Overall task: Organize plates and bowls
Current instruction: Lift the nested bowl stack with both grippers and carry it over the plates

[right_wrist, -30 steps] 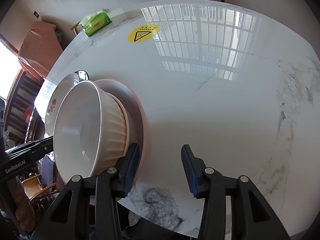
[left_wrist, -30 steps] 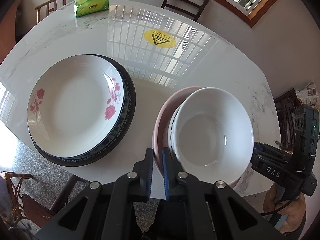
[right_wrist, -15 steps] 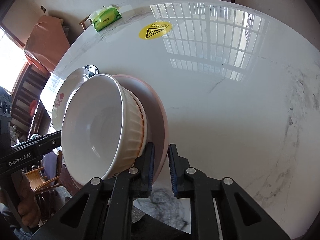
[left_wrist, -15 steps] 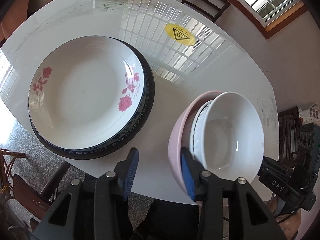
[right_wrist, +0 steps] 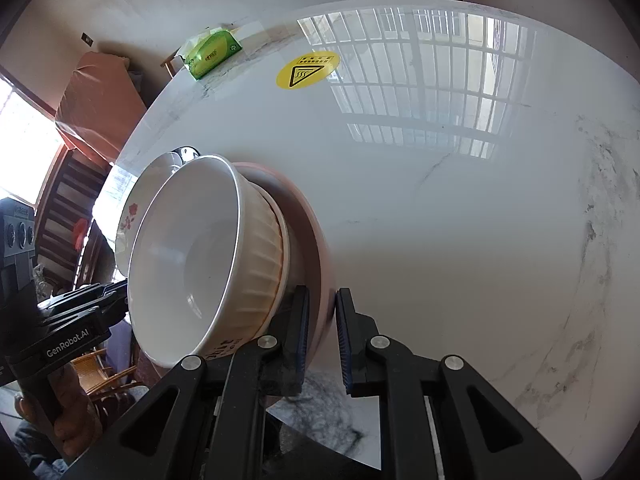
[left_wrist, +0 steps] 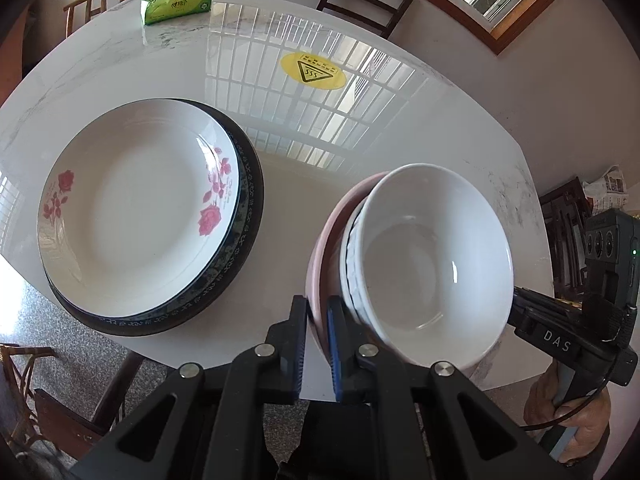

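Both claws point steeply down at the white marble worktop (left_wrist: 400, 128). The left claw (left_wrist: 318, 344) and the right claw (right_wrist: 322, 334) each pinch the rim of the pale pink bowl (left_wrist: 326, 240), which carries the white ribbed bowl (left_wrist: 436, 260). Only the left view shows fully the white rose-patterned plate (left_wrist: 136, 216) on the dark blue plate (left_wrist: 248, 240).

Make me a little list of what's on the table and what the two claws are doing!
table: white marble top with a yellow warning sticker
tissues: green pack at the far edge
plates: flowered white plate stacked on a dark patterned plate
bowls: white ribbed bowl sitting inside a pink bowl
left claw: shut on the pink bowl's rim
right claw: shut on the pink bowl's rim, opposite side
bowls' pose: look tilted; whether lifted off the table, cannot tell
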A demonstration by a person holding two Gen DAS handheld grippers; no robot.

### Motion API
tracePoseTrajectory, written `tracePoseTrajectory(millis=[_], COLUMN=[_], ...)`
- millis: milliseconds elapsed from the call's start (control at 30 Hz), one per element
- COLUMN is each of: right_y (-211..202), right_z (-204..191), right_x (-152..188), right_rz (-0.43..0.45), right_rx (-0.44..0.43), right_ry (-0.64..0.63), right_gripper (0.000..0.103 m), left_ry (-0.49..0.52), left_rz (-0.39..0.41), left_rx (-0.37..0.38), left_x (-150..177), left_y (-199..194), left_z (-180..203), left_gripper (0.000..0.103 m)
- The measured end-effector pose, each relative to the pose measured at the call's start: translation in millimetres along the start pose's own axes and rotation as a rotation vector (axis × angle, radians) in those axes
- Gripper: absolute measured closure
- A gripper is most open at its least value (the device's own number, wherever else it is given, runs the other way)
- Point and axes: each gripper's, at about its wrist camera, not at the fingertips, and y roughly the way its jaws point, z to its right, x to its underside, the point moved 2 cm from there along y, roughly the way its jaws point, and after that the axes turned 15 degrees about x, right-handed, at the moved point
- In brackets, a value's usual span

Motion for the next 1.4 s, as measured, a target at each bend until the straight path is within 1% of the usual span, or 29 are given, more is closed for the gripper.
tracePoseTrajectory(millis=[133,300,533,700,867,1133,1400], right_y=[-2.2,-3.2,-3.3,-9.3,-15.4,-26.4,-32.5], right_z=[5.8,6.5,8.2,6.1,4.9,-9.7,-28.9], right_x=[2.5,6.2,8.0,7.8,7.5,2.8,-6.5], right_rz=[-0.003,-0.001,-0.009,0.004,0.011,0.032,0.042], right_rx=[-0.037,-0.044,-0.075,-0.076,-0.099,-0.113,-0.121], right_ry=[0.024,0.035,0.058,0.052,0.064,0.052,0.027], right_gripper=[0.088,0.088,0.088,0.088,0.087,0.087,0.087], left_ry=[-0.001,0.005,0.024,0.052,0.053,0.063,0.056], left_rz=[-0.003,-0.008,0.012,0.034,0.052,0.098,0.137], left_rx=[-0.012,-0.021,-0.034,-0.059,-0.073,-0.100,-0.119], left_x=[0.5,0.1,-1.1,0.4,-0.9,-3.5,-3.3], left_y=[-0.8,-3.2,-9.8,-16.6,-25.5,-45.6,-67.4], left_z=[2.8,5.8,15.1,24.0,25.0,25.6,16.7], left_gripper=[0.094,0.095,0.095,0.095,0.097,0.097,0.097])
